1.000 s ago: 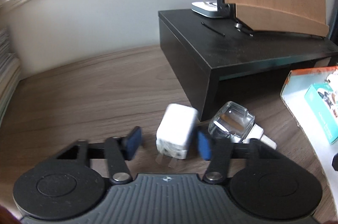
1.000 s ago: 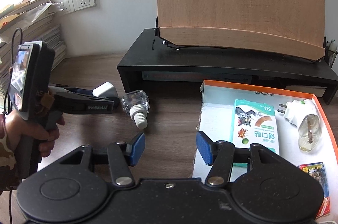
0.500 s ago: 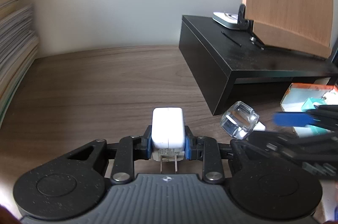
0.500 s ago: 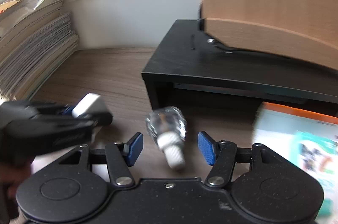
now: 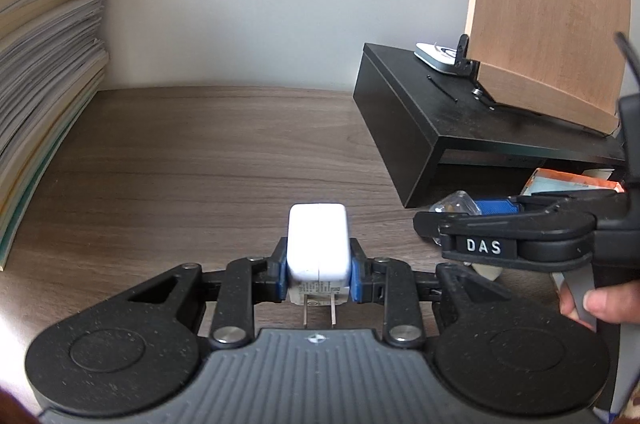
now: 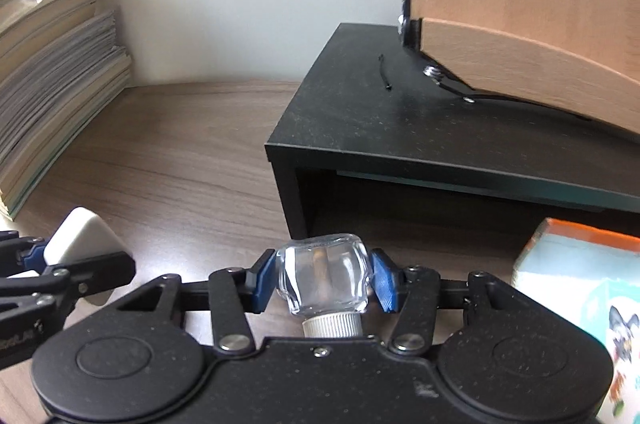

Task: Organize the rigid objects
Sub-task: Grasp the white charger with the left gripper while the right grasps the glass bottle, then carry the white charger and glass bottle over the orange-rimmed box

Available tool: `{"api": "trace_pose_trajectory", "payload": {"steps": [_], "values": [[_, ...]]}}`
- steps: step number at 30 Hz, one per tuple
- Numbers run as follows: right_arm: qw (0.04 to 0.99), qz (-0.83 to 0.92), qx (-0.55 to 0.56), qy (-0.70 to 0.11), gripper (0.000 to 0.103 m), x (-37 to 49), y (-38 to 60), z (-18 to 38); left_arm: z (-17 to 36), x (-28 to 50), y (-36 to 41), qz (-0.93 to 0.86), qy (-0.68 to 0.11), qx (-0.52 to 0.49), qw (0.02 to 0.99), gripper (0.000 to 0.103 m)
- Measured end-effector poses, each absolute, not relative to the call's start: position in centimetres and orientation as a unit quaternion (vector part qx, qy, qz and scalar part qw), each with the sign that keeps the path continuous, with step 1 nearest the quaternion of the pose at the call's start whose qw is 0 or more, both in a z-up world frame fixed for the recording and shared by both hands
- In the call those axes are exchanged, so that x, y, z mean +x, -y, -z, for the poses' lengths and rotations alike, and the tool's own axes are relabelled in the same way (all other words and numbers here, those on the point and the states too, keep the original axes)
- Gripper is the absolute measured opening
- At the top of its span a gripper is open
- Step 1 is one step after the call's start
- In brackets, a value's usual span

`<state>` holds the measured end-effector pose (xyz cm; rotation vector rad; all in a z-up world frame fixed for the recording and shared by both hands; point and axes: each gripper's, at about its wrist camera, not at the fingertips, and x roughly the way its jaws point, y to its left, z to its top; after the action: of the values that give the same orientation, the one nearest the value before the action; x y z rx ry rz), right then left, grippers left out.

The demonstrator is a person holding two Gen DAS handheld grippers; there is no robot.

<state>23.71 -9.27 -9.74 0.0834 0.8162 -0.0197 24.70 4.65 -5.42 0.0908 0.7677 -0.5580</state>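
LEFT: left gripper [image 5: 318,274] now clenched on white square plug adapter [image 5: 317,248], lifted off brown wooden desk [image 5: 200,160] | RIGHT: right gripper [image 6: 325,282] jaws just closing around clear glass bottle [image 6: 325,278] by black riser's [image 6: 400,128] front corner | NEXT: both likely go to orange-rimmed box [image 6: 576,264]

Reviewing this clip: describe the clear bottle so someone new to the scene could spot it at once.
Find the black riser shelf on the wooden desk. Just in front of its near left corner, the clear bottle sits between the blue pads of the right hand-held gripper. Unlike the opaque white charger to its left, it is see-through, with a ribbed white cap.
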Motion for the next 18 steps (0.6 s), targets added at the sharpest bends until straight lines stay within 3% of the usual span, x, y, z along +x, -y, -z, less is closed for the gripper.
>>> {"api": "trace_pose_trajectory", "payload": {"steps": [18], "values": [[0.947,0.023,0.053,-0.317,0.060,11.1,12.5,1.5,1.1,15.0,-0.1,0.289,-0.340,0.034,0.894,0.029]]}}
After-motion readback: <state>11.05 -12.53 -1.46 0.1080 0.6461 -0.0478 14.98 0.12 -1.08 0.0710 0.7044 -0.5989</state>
